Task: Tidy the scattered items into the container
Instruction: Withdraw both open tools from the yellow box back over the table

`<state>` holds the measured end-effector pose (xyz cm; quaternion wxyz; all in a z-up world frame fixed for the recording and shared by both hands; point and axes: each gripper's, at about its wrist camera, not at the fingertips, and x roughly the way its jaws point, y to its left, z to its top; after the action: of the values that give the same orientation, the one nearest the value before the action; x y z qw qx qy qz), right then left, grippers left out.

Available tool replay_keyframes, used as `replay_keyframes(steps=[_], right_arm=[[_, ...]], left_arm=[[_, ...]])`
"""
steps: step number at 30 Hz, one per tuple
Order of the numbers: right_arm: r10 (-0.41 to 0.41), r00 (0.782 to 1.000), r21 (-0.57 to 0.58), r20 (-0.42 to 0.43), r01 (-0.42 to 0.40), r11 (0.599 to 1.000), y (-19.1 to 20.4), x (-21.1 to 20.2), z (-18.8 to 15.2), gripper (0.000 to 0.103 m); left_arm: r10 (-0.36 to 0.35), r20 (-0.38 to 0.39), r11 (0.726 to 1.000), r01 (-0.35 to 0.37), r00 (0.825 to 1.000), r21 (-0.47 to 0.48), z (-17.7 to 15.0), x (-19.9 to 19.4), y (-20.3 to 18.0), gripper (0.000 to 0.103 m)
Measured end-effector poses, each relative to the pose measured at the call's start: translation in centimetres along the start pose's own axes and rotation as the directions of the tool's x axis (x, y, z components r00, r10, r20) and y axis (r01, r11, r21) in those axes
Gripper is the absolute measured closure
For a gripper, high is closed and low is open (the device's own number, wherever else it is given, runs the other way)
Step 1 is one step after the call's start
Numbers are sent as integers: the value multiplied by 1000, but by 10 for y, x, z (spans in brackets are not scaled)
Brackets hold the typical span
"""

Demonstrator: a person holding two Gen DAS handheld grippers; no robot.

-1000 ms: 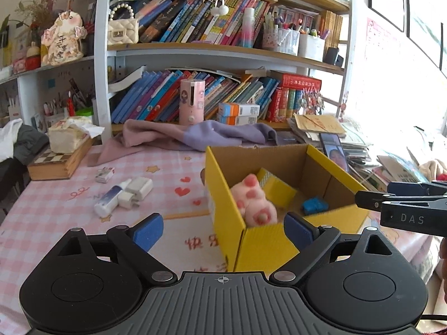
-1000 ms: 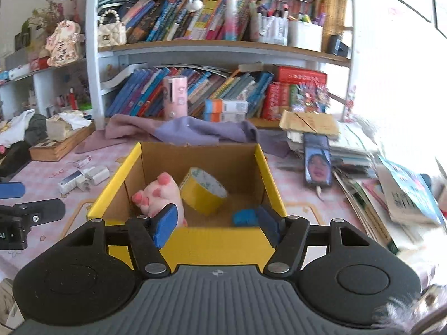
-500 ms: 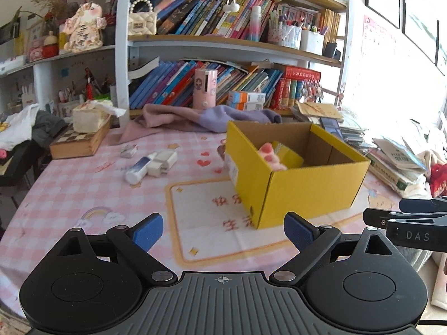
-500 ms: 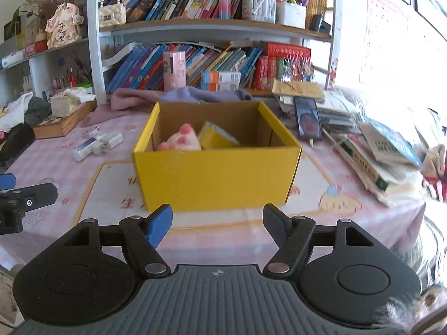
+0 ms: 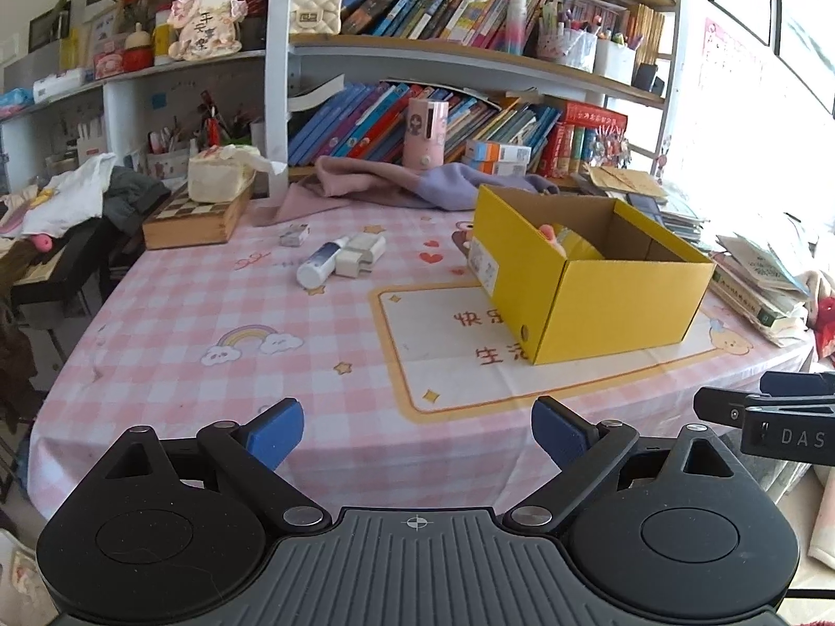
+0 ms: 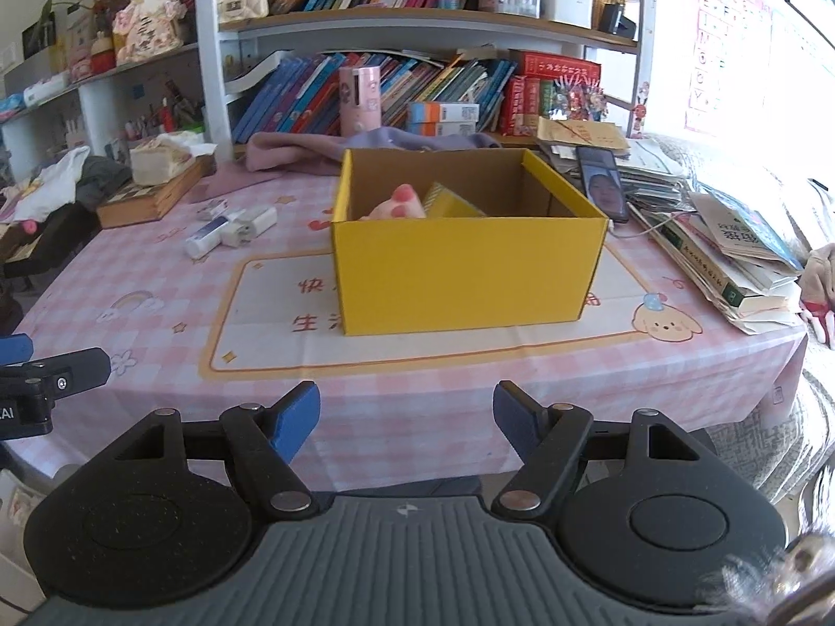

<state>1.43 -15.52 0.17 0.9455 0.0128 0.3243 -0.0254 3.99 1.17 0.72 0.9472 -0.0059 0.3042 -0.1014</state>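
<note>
Yellow box point(image 6: 464, 271), pink-white check tablecloth point(image 5: 209, 313), blue claw pads point(image 5: 274, 430).

bookshelf point(image 5: 469, 57) — crammed, behind table | tablecloth point(image 5: 209, 323) — pink checked | bright daylight from the right

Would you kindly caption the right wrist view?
Open right gripper faces a yellow box holding a pink toy.

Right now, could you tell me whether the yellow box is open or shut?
Open: the yellow box has no lid, and a pink toy shows inside.
</note>
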Motion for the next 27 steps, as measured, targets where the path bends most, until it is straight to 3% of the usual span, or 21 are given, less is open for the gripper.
replay_keyframes(steps=[19, 27], right_arm=[[112, 994, -116, -17, -113, 987, 56, 7, 8, 33], [131, 991, -146, -23, -133, 980, 69, 9, 9, 33]], left_arm=[[83, 5, 995, -83, 997, -55, -7, -17, 44, 7], [60, 4, 998, -60, 998, -37, -7, -16, 49, 7]])
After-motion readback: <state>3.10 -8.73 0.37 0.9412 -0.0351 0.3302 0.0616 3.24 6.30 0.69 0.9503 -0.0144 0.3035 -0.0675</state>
